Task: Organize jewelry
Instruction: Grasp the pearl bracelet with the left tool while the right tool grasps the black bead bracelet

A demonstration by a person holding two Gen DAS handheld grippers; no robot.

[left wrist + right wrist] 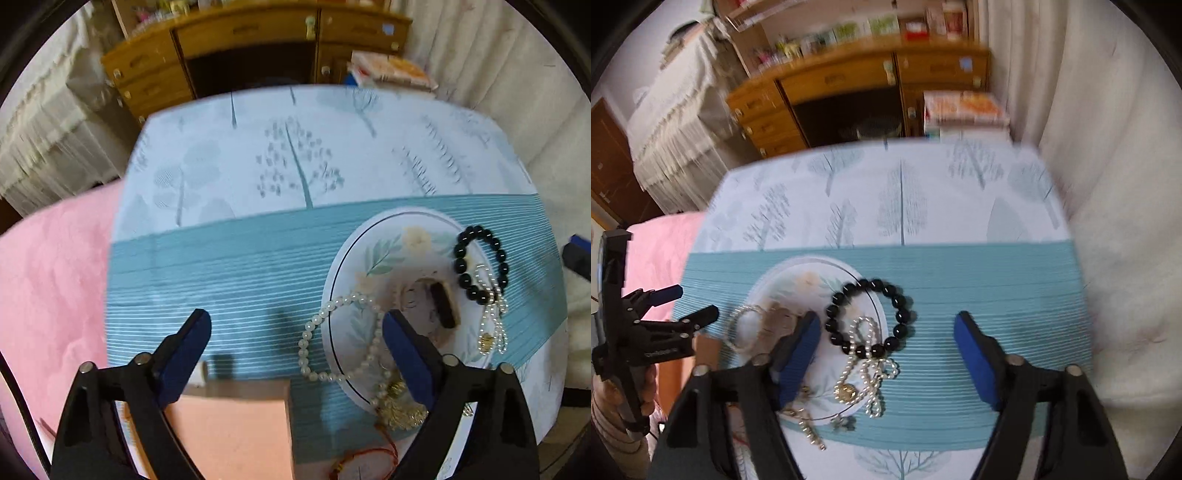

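Observation:
A white floral plate [384, 236] [790, 275] lies on the teal-striped tablecloth. On its rim rest a black bead bracelet [480, 264] [870, 317], a silver pearl chain with a gold pendant [493, 321] [866, 373], a white pearl bracelet [332, 339] [744, 328], a dark brooch [443, 304] and a gold chain [400, 410] [809, 430]. My left gripper [295, 332] is open and empty above the cloth, its right finger over the plate's edge; it also shows in the right wrist view [689, 304]. My right gripper [886, 332] is open and empty, straddling the black bracelet and pearl chain.
An orange box [229, 432] stands at the table's near edge with a red cord [369, 458] beside it. A pink cover [51, 280] lies to the left. A wooden desk [251, 44] and a stack of books [391, 70] stand beyond the table. White curtain hangs at right.

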